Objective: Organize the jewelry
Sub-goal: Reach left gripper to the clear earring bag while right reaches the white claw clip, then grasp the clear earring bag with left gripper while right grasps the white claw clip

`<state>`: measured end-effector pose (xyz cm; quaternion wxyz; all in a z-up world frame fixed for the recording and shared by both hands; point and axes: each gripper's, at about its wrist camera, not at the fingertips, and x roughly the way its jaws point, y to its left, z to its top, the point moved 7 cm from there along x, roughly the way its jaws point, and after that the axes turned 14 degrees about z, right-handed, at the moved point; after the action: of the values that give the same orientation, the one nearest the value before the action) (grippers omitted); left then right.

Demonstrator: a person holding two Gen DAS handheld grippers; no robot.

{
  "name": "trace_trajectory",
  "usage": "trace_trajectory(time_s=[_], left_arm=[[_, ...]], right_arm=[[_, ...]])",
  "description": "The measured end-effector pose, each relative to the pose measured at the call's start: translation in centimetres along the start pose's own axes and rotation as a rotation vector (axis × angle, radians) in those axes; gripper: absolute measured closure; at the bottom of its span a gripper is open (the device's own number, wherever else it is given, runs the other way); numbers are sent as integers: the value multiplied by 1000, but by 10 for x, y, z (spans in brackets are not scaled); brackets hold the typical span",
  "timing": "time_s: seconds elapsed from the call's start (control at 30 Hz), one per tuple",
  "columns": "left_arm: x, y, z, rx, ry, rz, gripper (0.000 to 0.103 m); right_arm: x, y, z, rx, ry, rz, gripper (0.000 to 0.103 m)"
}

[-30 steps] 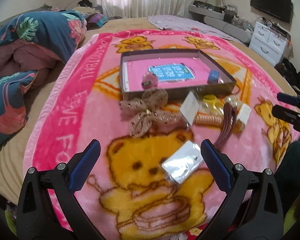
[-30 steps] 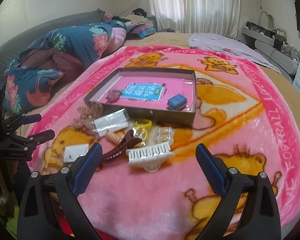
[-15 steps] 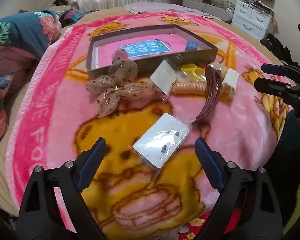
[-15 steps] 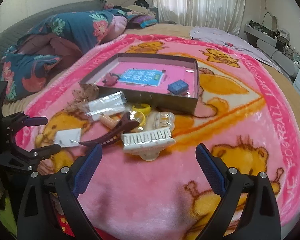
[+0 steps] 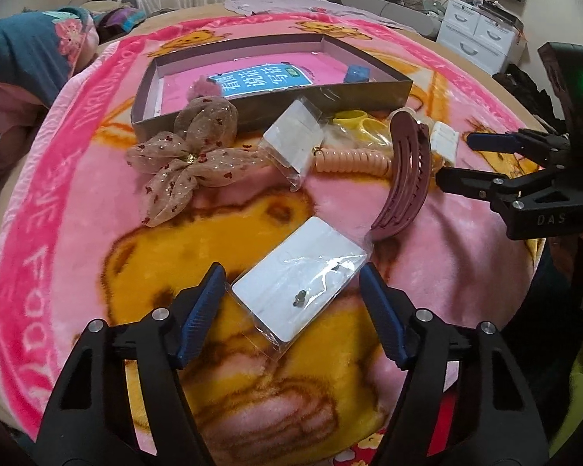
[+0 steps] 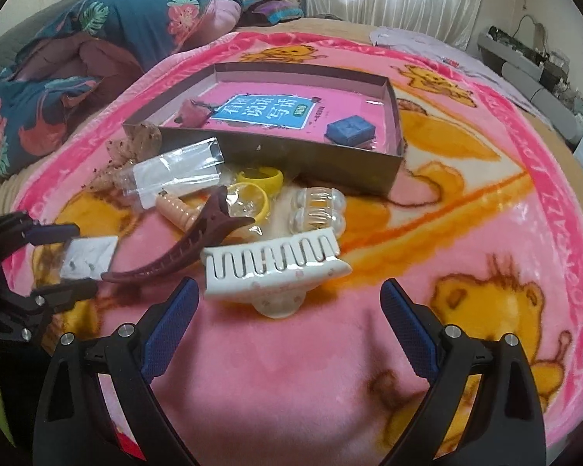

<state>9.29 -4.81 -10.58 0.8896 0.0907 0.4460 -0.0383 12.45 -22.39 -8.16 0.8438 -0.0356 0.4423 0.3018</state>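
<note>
My left gripper [image 5: 291, 303] is open, its fingers on either side of a white earring card in a clear bag [image 5: 299, 283] on the pink blanket. My right gripper [image 6: 287, 318] is open and empty just in front of a white hair claw [image 6: 276, 268]. Behind lie a maroon hair claw [image 5: 404, 171], a peach coil hair tie [image 5: 353, 161], a beige bow [image 5: 190, 159], a second bagged card [image 5: 295, 139], yellow rings [image 6: 260, 184] and a clear clip [image 6: 318, 209]. The shallow grey box [image 5: 330, 99] holds a blue ring box [image 6: 349, 128] and a pink pompom [image 5: 204, 89].
Everything lies on a bed with a pink bear blanket [image 6: 466, 194]. A bundled floral duvet [image 6: 97, 46] sits at the left. White drawers [image 5: 478, 35] and a TV stand beyond the bed's right side.
My left gripper has moved forward and down to straddle the earring card. My right gripper has moved closer to the white hair claw. No object has moved.
</note>
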Motion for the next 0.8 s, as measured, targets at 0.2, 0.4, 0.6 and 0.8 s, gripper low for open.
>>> trace_trajectory(time_s=[0.2,0.4,0.6,0.8], left_arm=[[1,-3,-1,0,-5,-17,48],[0,1,-2,-24,-3,-22,52],[-7,18,-1,-89,-4,-10,53],[-16,36,2,-131,-16,25,53]], right_arm=[[8,-7,6,30,0,26,15],[5,-10,5,62,-17,70,29],[-15,-23,3,94,-77,38,29],[-34,-40,3,126,-132,2,29]])
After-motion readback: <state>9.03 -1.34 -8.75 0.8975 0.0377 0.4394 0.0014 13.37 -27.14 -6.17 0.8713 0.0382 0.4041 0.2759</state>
